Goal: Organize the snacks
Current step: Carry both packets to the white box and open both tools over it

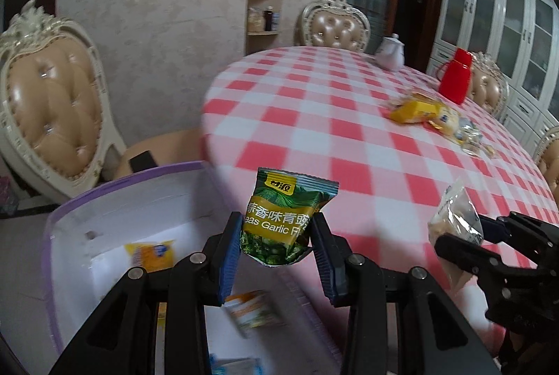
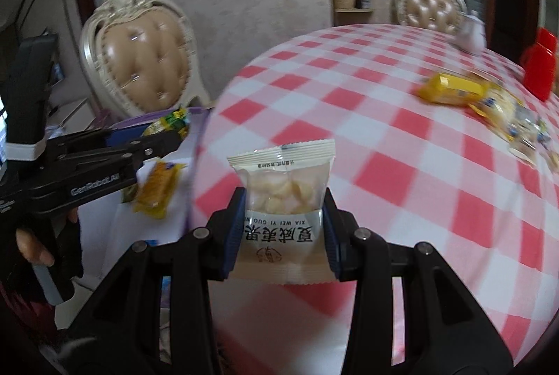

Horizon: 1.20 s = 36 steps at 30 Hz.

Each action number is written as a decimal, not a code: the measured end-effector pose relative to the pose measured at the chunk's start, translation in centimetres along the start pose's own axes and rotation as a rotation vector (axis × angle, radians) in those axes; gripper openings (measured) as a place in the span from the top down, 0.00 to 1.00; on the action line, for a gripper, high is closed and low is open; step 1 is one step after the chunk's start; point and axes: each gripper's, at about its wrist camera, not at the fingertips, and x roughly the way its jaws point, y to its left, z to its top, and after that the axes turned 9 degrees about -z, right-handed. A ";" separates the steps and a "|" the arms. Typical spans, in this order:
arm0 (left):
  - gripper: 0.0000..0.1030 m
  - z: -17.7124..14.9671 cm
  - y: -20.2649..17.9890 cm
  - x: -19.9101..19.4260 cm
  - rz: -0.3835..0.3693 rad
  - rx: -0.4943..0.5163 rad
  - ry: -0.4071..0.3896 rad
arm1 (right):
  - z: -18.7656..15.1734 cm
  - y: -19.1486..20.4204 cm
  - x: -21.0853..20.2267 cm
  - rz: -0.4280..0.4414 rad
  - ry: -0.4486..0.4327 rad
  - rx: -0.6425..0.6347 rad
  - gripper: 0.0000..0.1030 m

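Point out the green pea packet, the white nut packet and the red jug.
green pea packet (image 1: 279, 218), left wrist view, yellow label band.
white nut packet (image 2: 284, 197), right wrist view, clear window.
red jug (image 1: 456, 78), left wrist view, body.

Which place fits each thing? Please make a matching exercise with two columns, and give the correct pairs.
Things:
1. green pea packet
2. clear nut packet
3. red jug
4. yellow packet

Places:
A. lying inside the white box
B. clamped in the right gripper
C. standing on the checked tablecloth
D. clamped in the left gripper

Pairs: 1-D, 2-B, 3-C, 4-A
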 end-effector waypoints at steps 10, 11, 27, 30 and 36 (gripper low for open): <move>0.61 -1.8 6.9 -3.3 0.144 -0.051 -0.015 | 0.2 8.4 0.7 0.134 0.025 -0.161 0.57; 0.61 -2.0 7.8 -3.6 0.160 -0.061 -0.013 | 0.2 9.3 0.9 0.151 0.031 -0.175 0.57; 0.41 -2.3 12.8 -5.0 0.373 -0.138 0.000 | -0.9 14.4 1.5 0.333 0.055 -0.247 0.42; 0.27 -1.8 12.1 -5.4 0.407 -0.118 -0.025 | -0.5 12.5 1.2 0.297 0.038 -0.207 0.42; 0.20 0.2 7.4 -4.1 0.345 -0.055 -0.030 | 0.1 5.4 0.4 0.187 0.010 -0.075 0.30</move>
